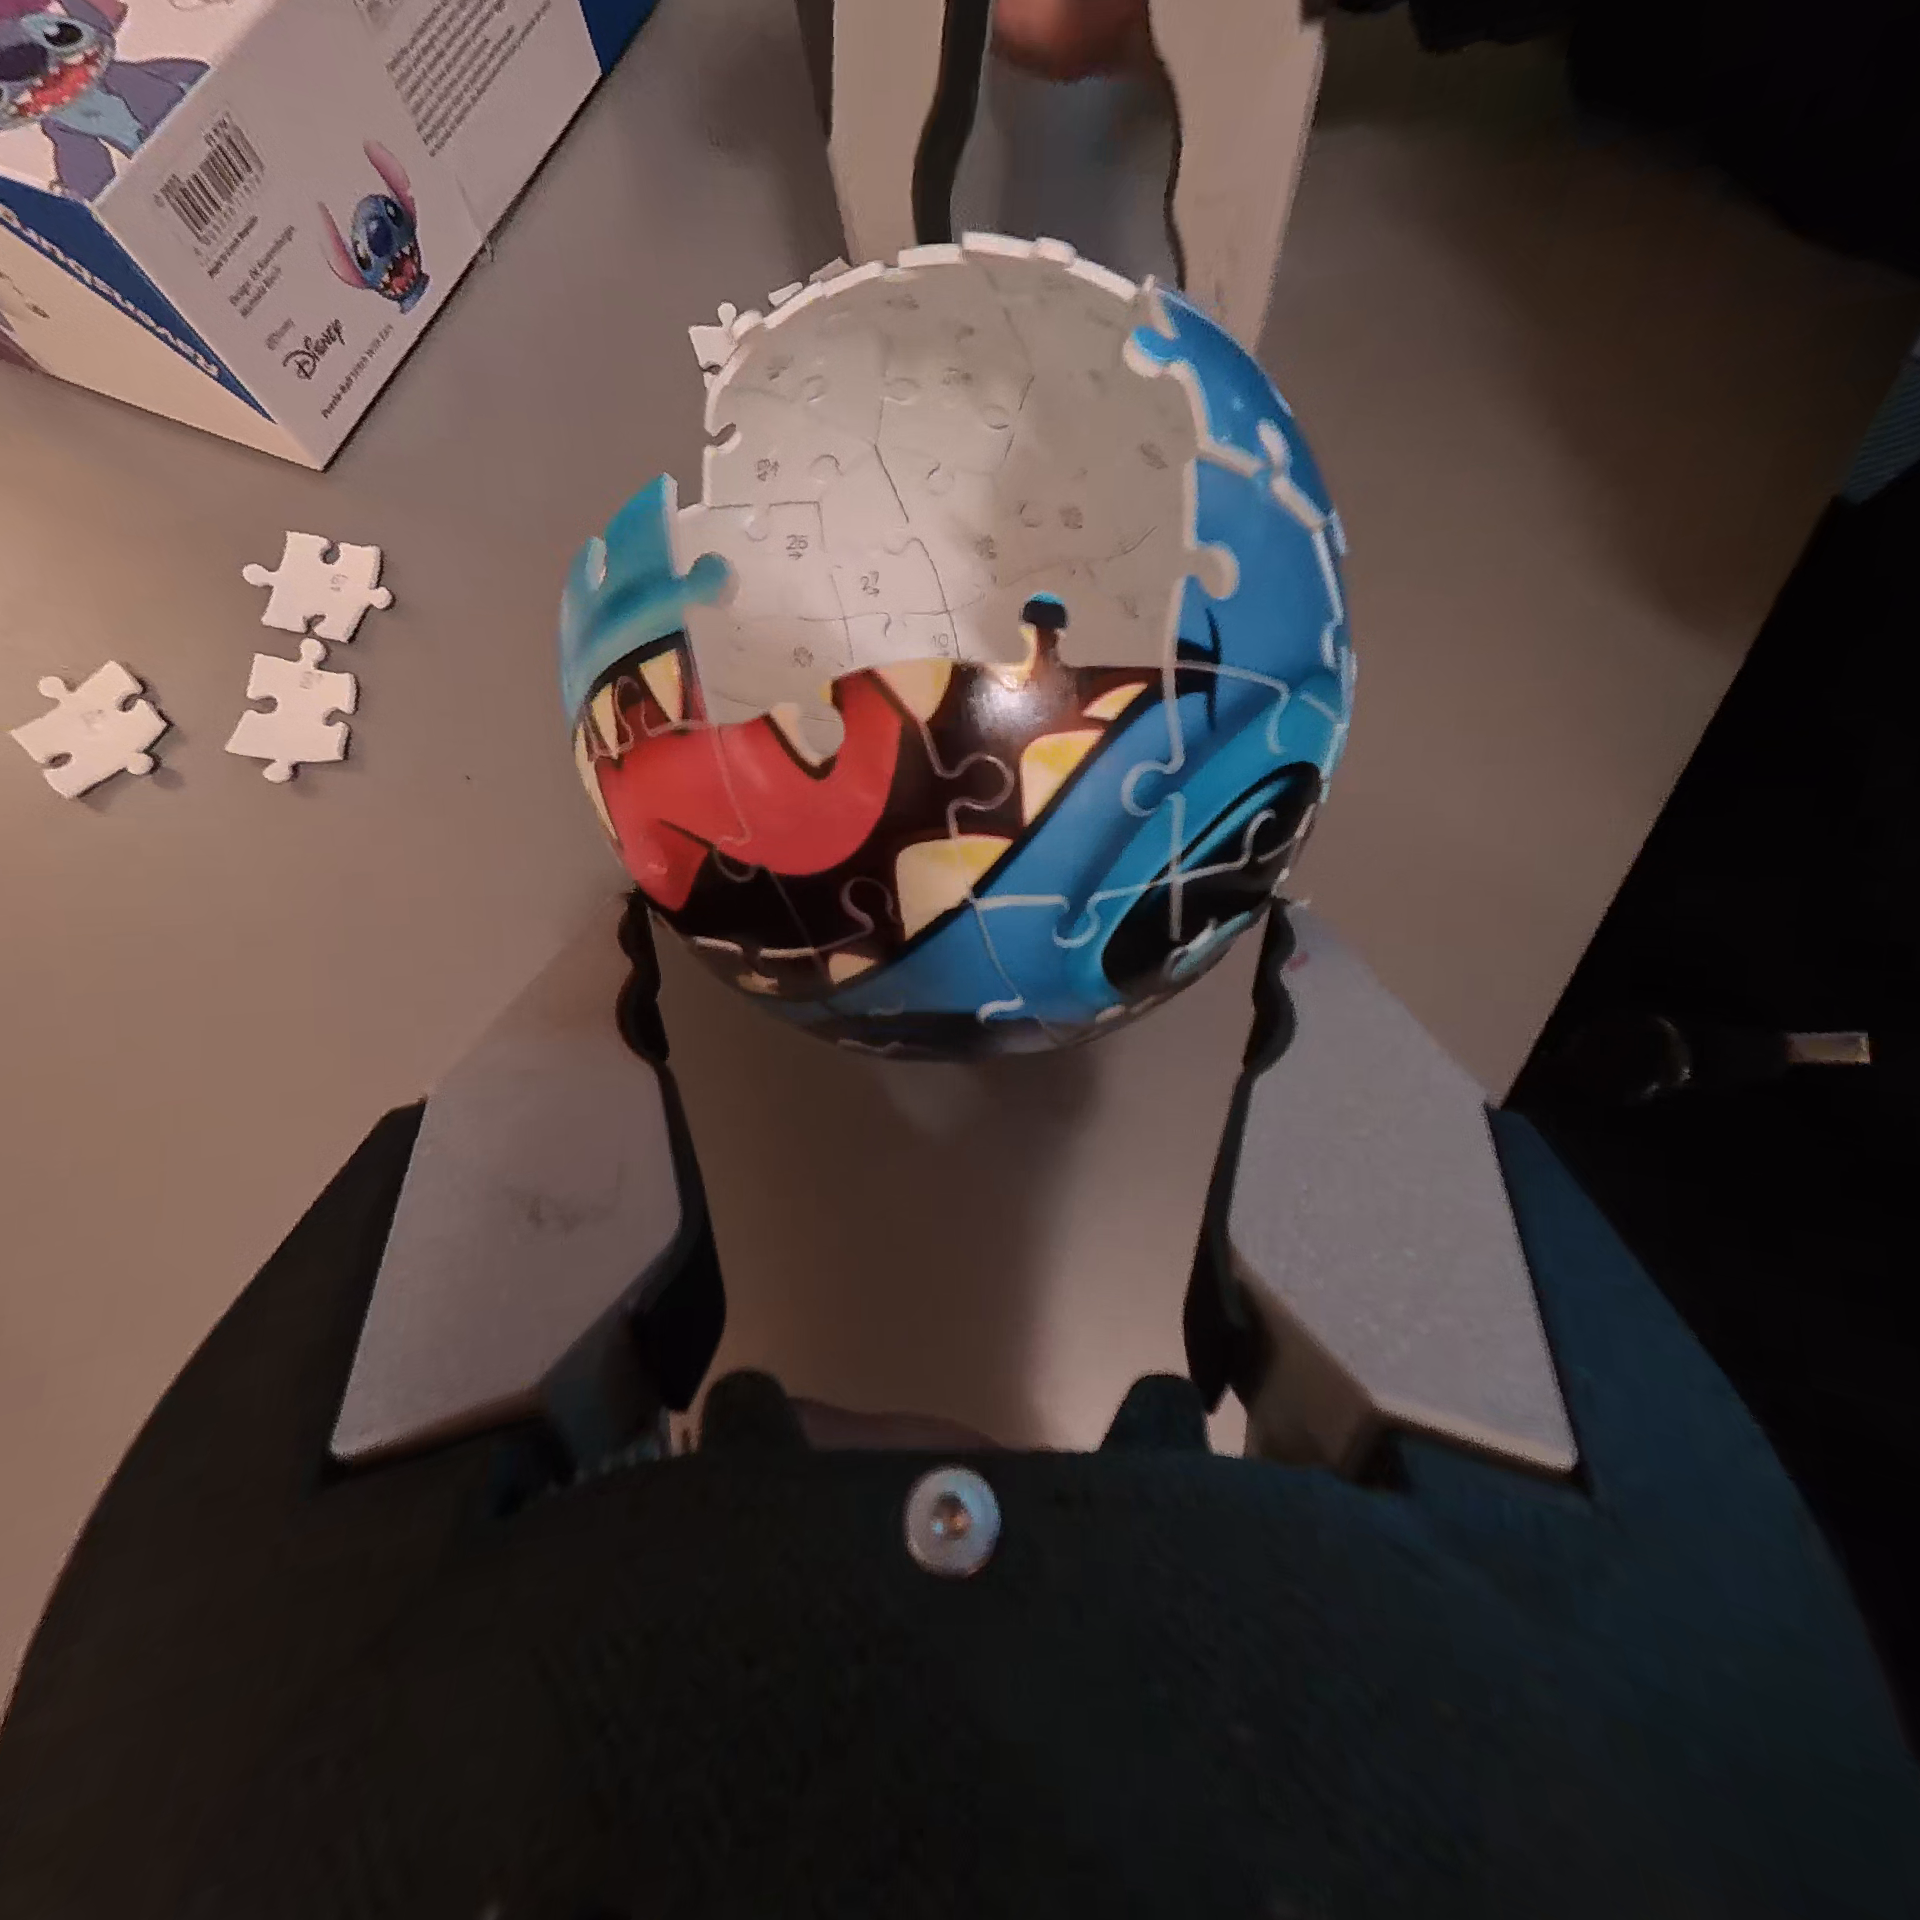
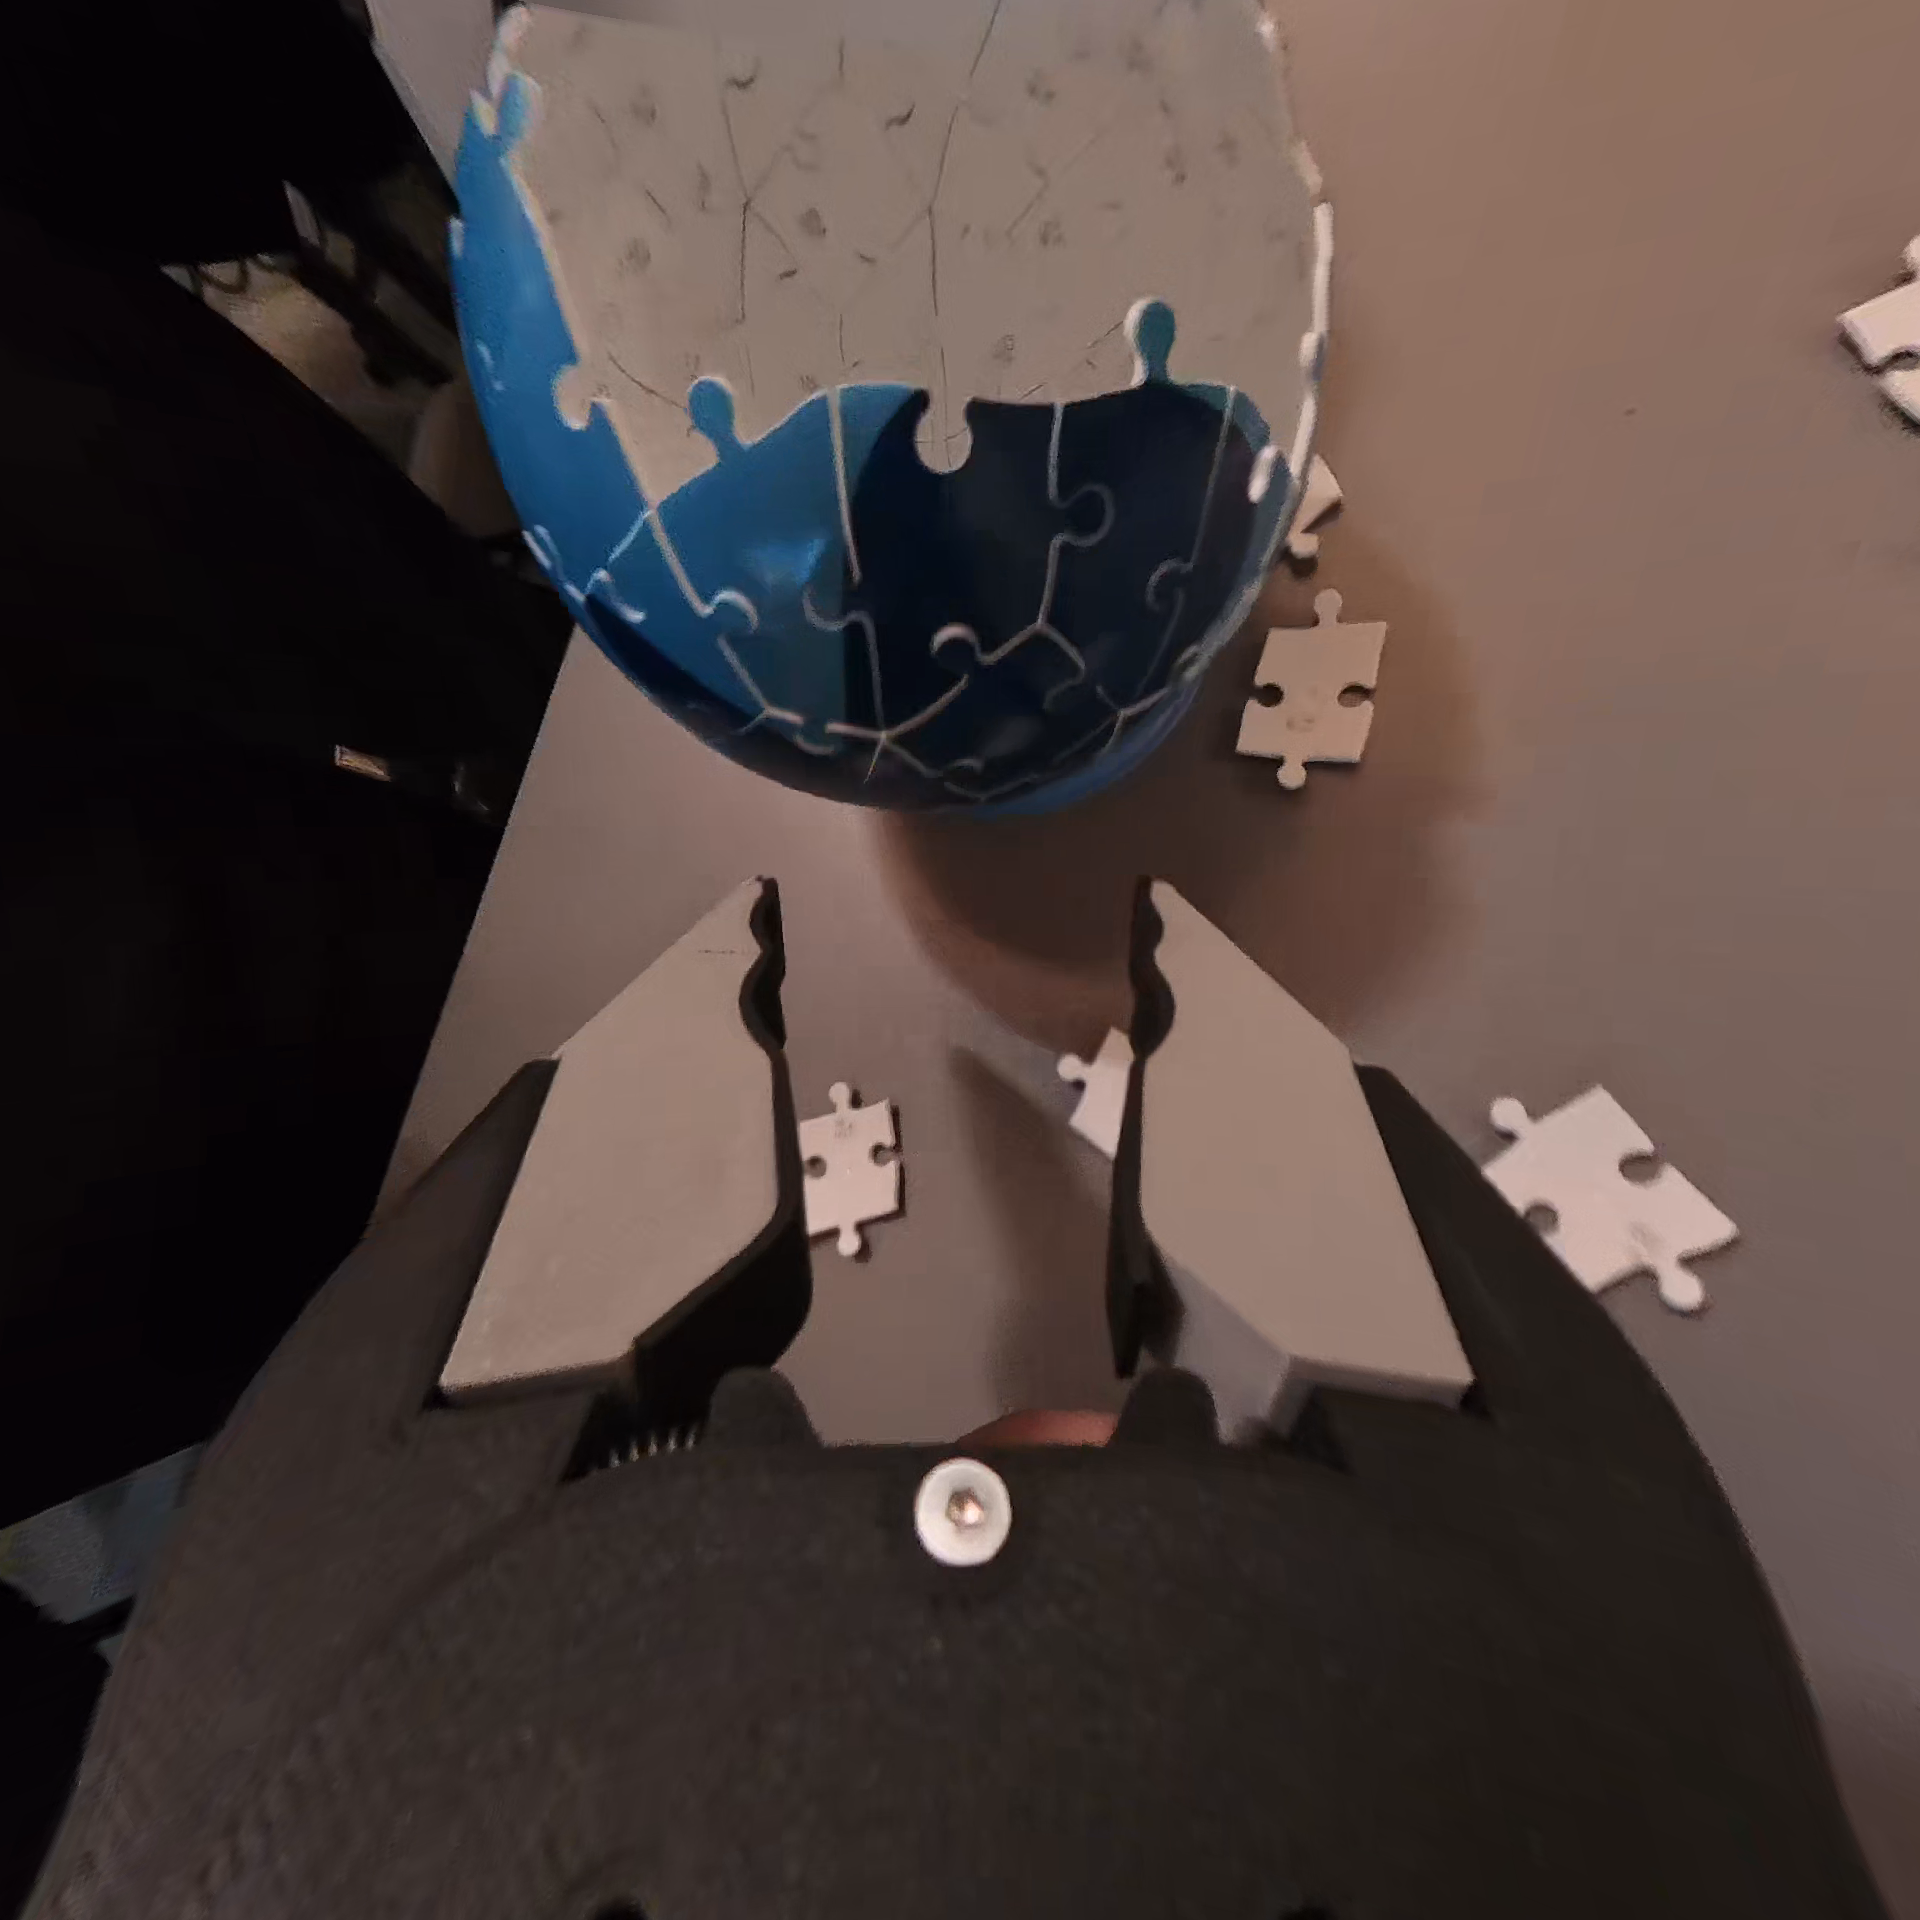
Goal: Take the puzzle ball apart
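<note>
The puzzle ball point(image 1: 956, 707) is a hollow blue shell with a red and black mouth pattern. Its top is broken open and shows the white inside. My left gripper point(image 1: 956, 925) is shut on the ball's lower sides and holds it above the table. In the right wrist view the ball point(image 2: 883, 540) shows its blue side and white inside. My right gripper point(image 2: 951, 925) is open and empty, just short of the ball and apart from it.
Three loose white pieces point(image 1: 312, 582) lie on the grey table point(image 1: 312, 987) to the left. Several more pieces point(image 2: 1311, 694) lie below the right gripper. The puzzle box point(image 1: 270, 197) stands at the far left. The table edge point(image 2: 520, 790) drops to dark floor. My right fingertips sit around 11 cm from my left ones.
</note>
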A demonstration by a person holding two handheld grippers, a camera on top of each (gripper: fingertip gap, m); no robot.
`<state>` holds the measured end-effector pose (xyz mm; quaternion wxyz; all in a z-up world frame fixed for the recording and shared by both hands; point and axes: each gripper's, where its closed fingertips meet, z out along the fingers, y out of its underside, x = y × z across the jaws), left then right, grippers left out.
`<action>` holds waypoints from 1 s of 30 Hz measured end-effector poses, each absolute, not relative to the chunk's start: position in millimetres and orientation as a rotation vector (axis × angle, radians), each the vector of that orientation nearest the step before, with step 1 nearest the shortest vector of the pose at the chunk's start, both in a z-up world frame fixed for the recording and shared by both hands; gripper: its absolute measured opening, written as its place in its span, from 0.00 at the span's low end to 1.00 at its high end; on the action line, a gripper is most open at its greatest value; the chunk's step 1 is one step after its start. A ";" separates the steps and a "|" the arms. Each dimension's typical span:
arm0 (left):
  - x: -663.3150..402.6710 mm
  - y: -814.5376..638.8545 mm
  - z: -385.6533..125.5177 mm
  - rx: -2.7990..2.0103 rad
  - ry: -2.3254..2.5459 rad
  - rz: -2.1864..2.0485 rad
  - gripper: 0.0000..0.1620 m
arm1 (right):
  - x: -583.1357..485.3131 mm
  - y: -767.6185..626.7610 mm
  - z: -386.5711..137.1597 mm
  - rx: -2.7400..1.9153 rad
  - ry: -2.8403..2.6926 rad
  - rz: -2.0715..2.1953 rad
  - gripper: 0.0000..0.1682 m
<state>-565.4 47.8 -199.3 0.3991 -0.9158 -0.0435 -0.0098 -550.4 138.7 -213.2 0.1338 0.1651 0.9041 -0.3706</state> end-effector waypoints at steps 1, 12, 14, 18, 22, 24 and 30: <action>-566.0 47.3 -198.7 -2.316 -0.096 -0.020 0.69 | -552.2 134.1 -215.5 0.460 2.626 -1.089 0.38; -573.6 41.1 -194.0 -2.294 0.182 0.361 0.66 | -561.5 114.0 -195.5 0.260 2.708 -1.420 0.46; -572.0 38.9 -185.7 -2.234 0.194 0.417 0.66 | -558.8 118.1 -195.8 0.252 2.717 -1.419 0.46; -561.8 38.7 -190.5 -2.245 0.081 0.118 0.68 | -559.3 116.9 -197.3 0.337 2.616 -1.389 0.54; -569.7 46.7 -205.6 -2.290 0.022 -0.066 0.70 | -560.3 105.2 -206.7 0.360 2.579 -1.328 0.58; -569.9 49.6 -205.0 -2.279 0.045 -0.069 0.71 | -559.4 101.5 -209.8 0.313 2.642 -1.326 0.59; -580.1 45.1 -202.0 -2.269 0.260 0.442 0.66 | -571.1 103.6 -212.6 0.096 3.017 -1.395 0.56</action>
